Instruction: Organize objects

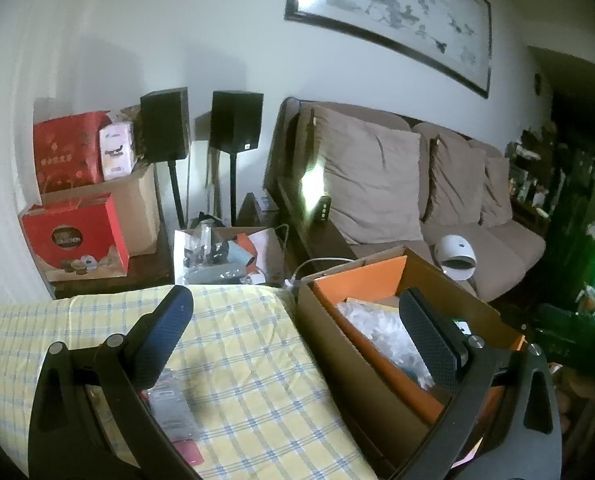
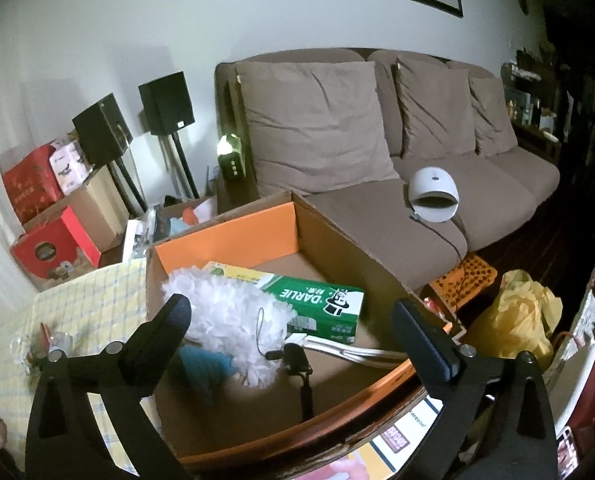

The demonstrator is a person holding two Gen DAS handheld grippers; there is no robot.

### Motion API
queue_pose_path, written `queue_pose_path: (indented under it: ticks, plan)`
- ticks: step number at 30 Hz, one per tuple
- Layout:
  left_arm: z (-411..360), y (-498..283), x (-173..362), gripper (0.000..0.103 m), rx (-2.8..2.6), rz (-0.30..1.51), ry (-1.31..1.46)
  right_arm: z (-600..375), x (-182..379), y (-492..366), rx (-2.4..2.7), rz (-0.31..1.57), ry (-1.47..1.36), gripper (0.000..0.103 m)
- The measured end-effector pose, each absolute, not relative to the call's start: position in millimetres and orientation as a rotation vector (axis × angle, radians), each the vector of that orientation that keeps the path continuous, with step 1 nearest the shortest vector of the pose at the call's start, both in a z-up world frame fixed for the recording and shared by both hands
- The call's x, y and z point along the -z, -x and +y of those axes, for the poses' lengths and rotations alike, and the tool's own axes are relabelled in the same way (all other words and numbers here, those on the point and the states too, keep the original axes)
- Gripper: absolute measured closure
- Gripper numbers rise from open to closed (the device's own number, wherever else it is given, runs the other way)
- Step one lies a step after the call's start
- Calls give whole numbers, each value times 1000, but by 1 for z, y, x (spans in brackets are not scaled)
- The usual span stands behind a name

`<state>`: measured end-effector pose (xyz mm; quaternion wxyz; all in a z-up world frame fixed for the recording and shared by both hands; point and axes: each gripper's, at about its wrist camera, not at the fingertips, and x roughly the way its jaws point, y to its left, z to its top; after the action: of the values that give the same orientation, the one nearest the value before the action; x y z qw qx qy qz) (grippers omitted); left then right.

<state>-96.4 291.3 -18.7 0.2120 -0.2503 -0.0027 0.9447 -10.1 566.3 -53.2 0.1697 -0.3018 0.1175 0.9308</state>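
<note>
We are holding both the right gripper [image 2: 291, 326] and left gripper [image 1: 293, 320] with jaws spread and empty; the duster [image 2: 233, 320] is lying inside the cardboard box [image 2: 225, 240], so we are lifting clear before reaching toward the desk [image 1: 237, 360].

brown sofa [image 2: 437, 184], two black speakers [image 1: 237, 122], framed painting [image 1: 389, 12]
</note>
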Motion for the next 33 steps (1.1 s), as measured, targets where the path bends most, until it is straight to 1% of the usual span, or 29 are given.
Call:
queue_pose_path:
  ticks: [5, 11, 16, 22, 28, 33]
  plan:
    - [287, 97, 14, 0, -2621, 34, 677, 566, 50, 7, -2649, 339, 843, 2]
    - [276, 99, 8, 0, -2627, 17, 662, 567, 45, 3, -2647, 344, 821, 2]
    - [277, 98, 6, 0, -2660, 41, 655, 566, 42, 2, -2649, 340, 807, 1]
    - [276, 97, 5, 0, -2551, 74, 693, 561, 41, 2, -2660, 324, 812, 1]
    - [254, 96, 5, 0, -2603, 98, 687, 559, 37, -1, -2671, 317, 798, 1]
    - [230, 102, 3, 0, -2602, 47, 732, 557, 32, -3, -2676, 315, 781, 1]
